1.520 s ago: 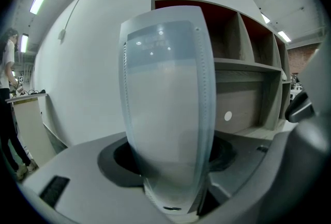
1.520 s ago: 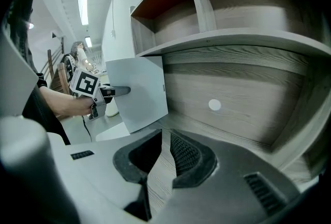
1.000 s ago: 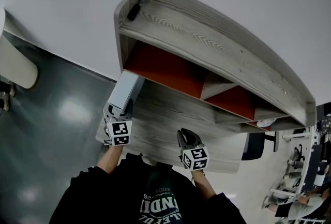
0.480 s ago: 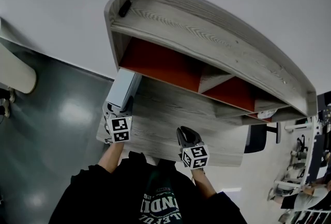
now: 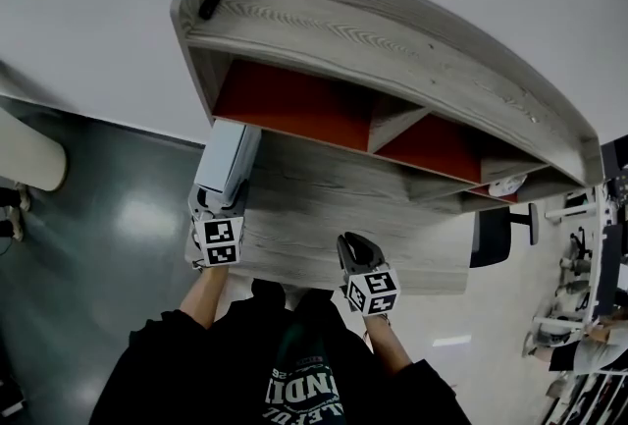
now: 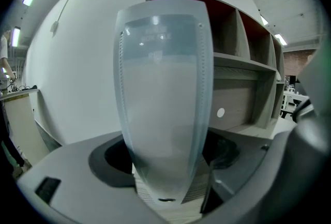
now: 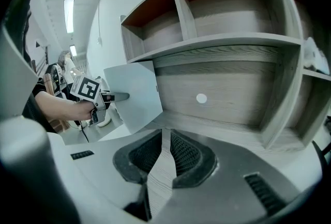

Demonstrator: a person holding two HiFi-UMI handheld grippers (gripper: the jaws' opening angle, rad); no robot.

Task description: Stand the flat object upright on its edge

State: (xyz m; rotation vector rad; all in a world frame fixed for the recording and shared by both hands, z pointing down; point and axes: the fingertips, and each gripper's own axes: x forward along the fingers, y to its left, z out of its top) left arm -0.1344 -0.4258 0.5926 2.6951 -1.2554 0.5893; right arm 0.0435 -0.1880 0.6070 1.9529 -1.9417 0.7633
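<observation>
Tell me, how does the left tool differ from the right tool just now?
The left tool has its jaws wide, and they have just been opening; the right tool has its jaws only a narrow gap apart. The left tool has the pale flat panel standing on edge between its jaws; the right tool has nothing between its own. Both are hand-held over the wooden desk, pointing toward the shelf unit.

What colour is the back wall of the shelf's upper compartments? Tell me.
Red. The back wall shows best in the head view.
</observation>
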